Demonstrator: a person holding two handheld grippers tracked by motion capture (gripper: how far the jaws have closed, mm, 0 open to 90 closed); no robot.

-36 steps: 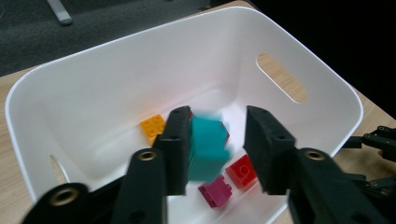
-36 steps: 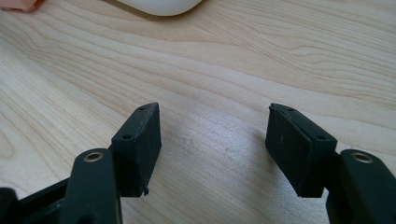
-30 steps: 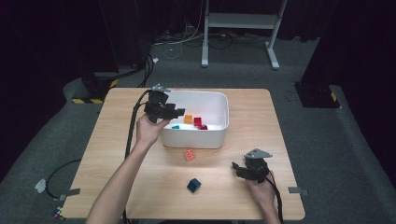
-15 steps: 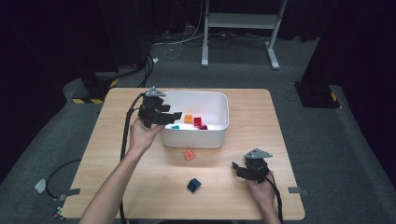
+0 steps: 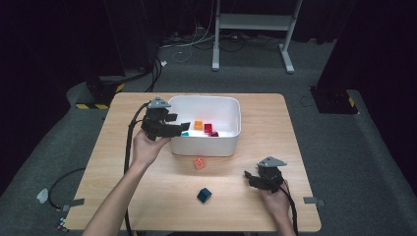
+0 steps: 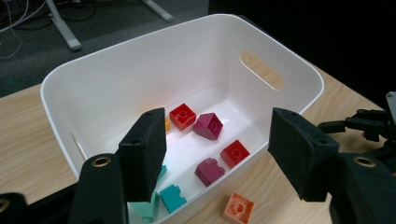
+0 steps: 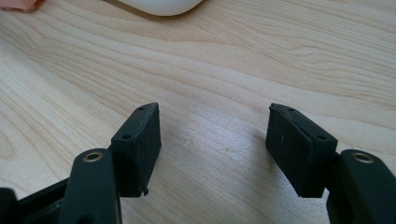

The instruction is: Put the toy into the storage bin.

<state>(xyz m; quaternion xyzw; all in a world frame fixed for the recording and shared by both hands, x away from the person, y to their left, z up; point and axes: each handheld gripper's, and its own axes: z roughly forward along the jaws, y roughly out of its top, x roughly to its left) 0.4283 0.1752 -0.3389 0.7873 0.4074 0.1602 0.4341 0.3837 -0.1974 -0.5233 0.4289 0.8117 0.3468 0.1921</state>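
Now left hand-held gripper gapes above white bin.

Black two-jawed tool, grey top plate

Grey carpet floor, dark curtains, white stand legs

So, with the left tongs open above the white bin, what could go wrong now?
1. The left tongs have just been opening with nothing between them and hang close over the white bin's rim; pulling back could knock it.
2. The orange brick lies right beside the bin wall, so gripping it may be awkward.
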